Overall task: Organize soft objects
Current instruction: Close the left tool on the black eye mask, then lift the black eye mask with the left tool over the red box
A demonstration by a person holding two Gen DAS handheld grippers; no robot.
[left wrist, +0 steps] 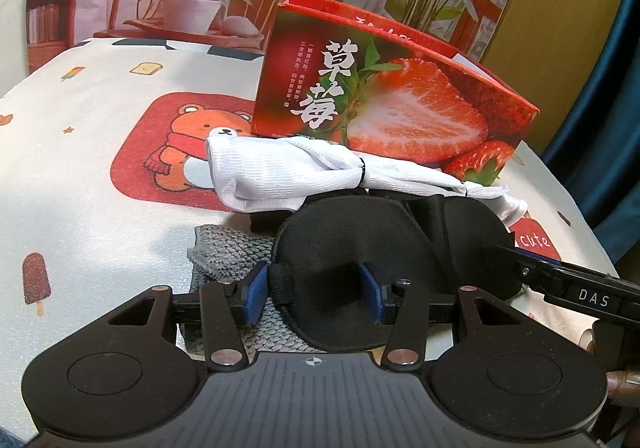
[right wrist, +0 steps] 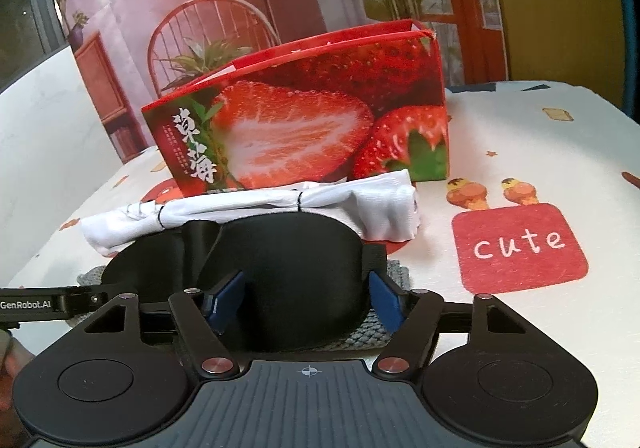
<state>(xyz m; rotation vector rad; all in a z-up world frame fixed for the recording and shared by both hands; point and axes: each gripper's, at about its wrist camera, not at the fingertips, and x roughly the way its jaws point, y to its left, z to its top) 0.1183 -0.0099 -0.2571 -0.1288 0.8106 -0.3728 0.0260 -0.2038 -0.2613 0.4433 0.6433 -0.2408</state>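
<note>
A soft black eye mask (left wrist: 352, 248) lies on the surface (left wrist: 120, 228), on top of a bumpy grey knitted cloth (left wrist: 224, 248). The mask is smooth and padded, with two round cups side by side, so its long way runs from 9 o'clock to 3 o'clock in both views. The left gripper (left wrist: 316, 288) has its blue pads on each side of one cup, and the cup bends in a little between them, so it is squeezing the mask. The right gripper (right wrist: 308, 300) sits around the other cup with its blue pads spread apart; the left pad is clear of the mask, and the right pad is so close that I cannot tell if it touches, so it has let go. At 12 o'clock from the mask lies a white ribbed cloth bundle (left wrist: 288, 171), long and rolled, tied with thin black bands; it also lies from 9 o'clock to 3 o'clock. Behind it, still at 12 o'clock, stands a shiny red cardboard strawberry box (left wrist: 380, 103) with an open top. The surface has a cloth cover with bears and ice lollies printed on it.
</note>
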